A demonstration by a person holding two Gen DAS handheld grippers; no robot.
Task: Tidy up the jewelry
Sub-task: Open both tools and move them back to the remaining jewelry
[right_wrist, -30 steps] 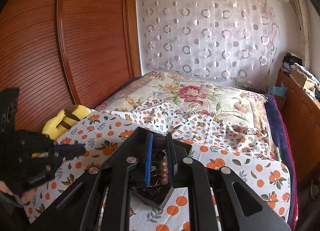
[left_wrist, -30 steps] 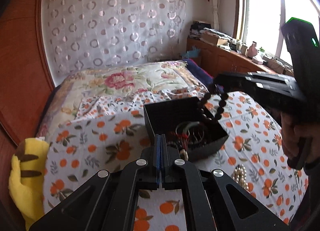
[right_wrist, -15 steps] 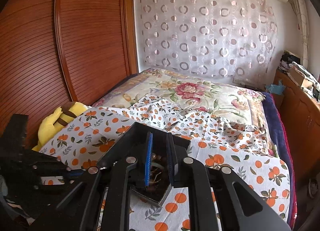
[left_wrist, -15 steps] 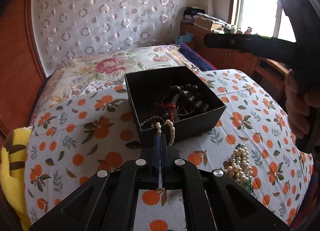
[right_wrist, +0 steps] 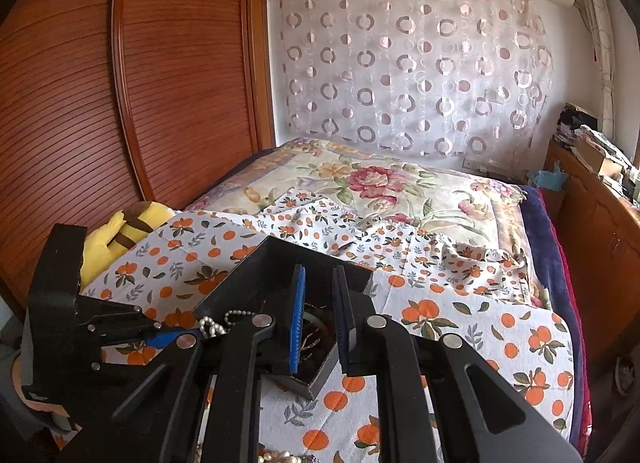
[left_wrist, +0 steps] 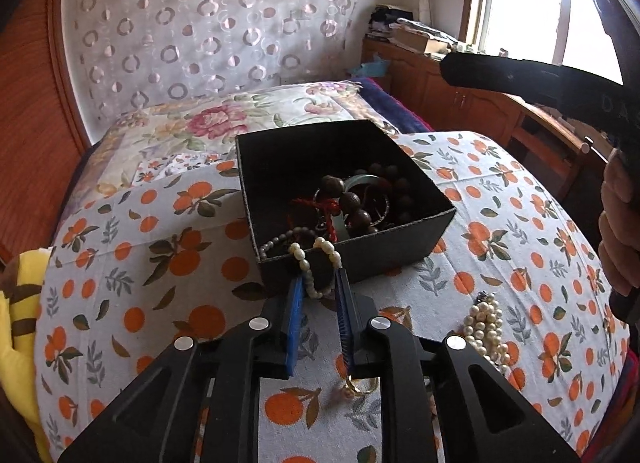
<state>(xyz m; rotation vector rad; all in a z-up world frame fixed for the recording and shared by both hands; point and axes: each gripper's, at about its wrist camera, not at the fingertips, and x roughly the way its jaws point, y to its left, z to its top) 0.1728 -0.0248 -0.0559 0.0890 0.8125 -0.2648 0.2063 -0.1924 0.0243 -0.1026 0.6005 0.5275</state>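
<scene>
Left to right in the left wrist view: yellow plush (left_wrist: pixel 18 327) at the bed's edge, then the orange-print cloth (left_wrist: pixel 132 263), then the black box (left_wrist: pixel 400 239) with its tangle of dark wooden beads (left_wrist: pixel 352 201), red cord (left_wrist: pixel 320 207) and a pale green bangle (left_wrist: pixel 362 181). A pearl bracelet (left_wrist: pixel 310 269) hangs over the near box wall, half in, half out. The left gripper (left_wrist: pixel 318 291) has just been opening; its jaws now stand narrowly apart with the hanging loop between them, pads not pressing on it as far as I can see. Right of that, a pearl heap (left_wrist: pixel 486 323) lies on the cloth, and a gold ring (left_wrist: pixel 360 385) sits partly under the gripper body. The right gripper (right_wrist: pixel 320 291) (seen best in its own view) hovers over the box, jaws narrow, nothing between them. Handling judgement: the strands are light, limp and smooth, likely to slither off a pinch on one bead; better to pinch across the strand or a bunched section. The bracelet may slide out over the wall if nudged. The ring is small and hard, awkward on soft cloth.
</scene>
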